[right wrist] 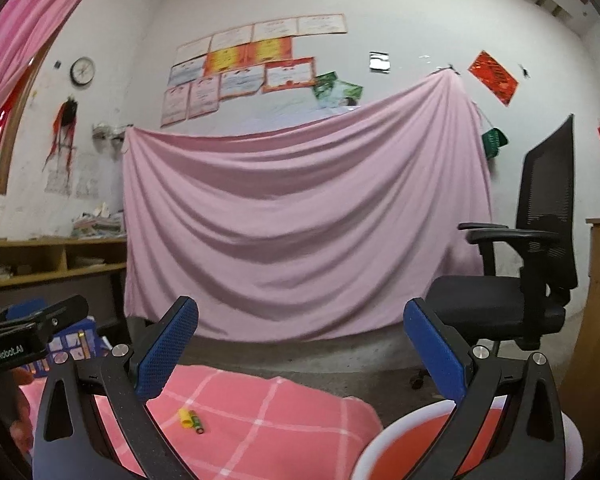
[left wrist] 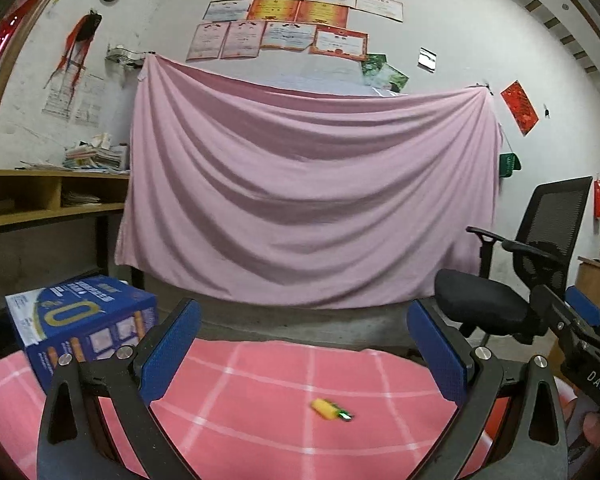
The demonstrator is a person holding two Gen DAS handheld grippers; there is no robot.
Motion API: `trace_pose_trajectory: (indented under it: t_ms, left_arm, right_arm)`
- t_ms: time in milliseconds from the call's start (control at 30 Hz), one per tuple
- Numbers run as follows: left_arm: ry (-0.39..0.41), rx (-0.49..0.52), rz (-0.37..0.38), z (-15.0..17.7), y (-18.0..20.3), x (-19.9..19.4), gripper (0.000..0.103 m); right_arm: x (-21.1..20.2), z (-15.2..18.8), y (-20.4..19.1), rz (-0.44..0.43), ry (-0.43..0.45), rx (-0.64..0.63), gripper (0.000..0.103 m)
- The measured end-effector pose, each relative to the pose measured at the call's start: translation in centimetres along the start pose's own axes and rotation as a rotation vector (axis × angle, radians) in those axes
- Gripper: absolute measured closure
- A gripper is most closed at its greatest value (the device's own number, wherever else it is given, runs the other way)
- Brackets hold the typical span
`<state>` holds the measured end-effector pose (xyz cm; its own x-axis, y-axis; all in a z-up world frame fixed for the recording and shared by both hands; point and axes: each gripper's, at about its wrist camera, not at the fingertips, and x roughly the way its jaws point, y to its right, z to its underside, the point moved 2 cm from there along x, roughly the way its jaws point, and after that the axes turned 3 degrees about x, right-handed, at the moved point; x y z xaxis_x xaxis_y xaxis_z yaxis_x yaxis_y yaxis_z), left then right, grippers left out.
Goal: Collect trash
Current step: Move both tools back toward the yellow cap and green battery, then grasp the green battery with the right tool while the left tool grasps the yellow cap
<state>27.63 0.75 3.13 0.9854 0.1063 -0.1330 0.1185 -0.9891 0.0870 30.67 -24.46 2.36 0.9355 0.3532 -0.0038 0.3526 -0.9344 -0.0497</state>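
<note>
A pink sheet [left wrist: 308, 200] hangs across the rear wall, with a black office chair [left wrist: 540, 248] to its right. In the foreground a table carries a pink checked cloth [left wrist: 260, 408]; a blue printed box [left wrist: 84, 320] stands on its far left part. A bin with a white rim and red inside [right wrist: 412, 440] sits just beside the cloth's right edge, under the right gripper.

The left gripper [left wrist: 300, 344] is spread wide, blue pads well apart, with nothing between them. The right gripper [right wrist: 300, 346] is likewise wide open and empty.

The trash [left wrist: 331, 409] is small: a yellow piece lying against a green-and-dark piece on the cloth, near its middle. In the left wrist view its long axis runs from upper left to lower right, yellow end to the left, green end to the right. In the right wrist view the two pieces [right wrist: 192, 420] lie side by side, low between the fingers toward the left one, both slanting the same way. Neither gripper touches it.
</note>
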Motion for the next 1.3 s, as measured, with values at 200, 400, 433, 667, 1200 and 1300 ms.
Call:
trace_pose_trajectory:
  t_ms: [200,400,433,667,1200,1300]
  left_arm:
    - [-0.040,0.022,-0.018,1.2,-1.9,1.6,0.002]
    - [-0.138,0.015,-0.027,2.3,-3.8,4.0,0.002]
    - [-0.148,0.009,-0.031,2.5,-4.0,4.3,0.002]
    - [-0.281,0.004,-0.051,3.4,-5.2,6.8,0.002]
    - [-0.619,0.018,-0.074,8.0,-5.1,11.4,0.002]
    - [-0.659,0.006,-0.074,8.4,-5.3,11.9,0.002]
  right_arm:
    - [2.1,1.7,-2.4,-0.025,-0.078,-0.067,0.000]
    - [6.1,4.2,-3.4,-0.055,-0.277,-0.068,0.000]
    - [6.7,4.5,-3.5,-0.062,-0.312,-0.064,0.000]
    - [9.9,6.7,-4.2,-0.115,-0.523,-0.040,0.000]
    - [13.3,11.6,-7.2,-0.268,-0.870,-0.121,0.067]
    - [13.9,12.5,-7.5,-0.272,-0.929,-0.138,0.070]
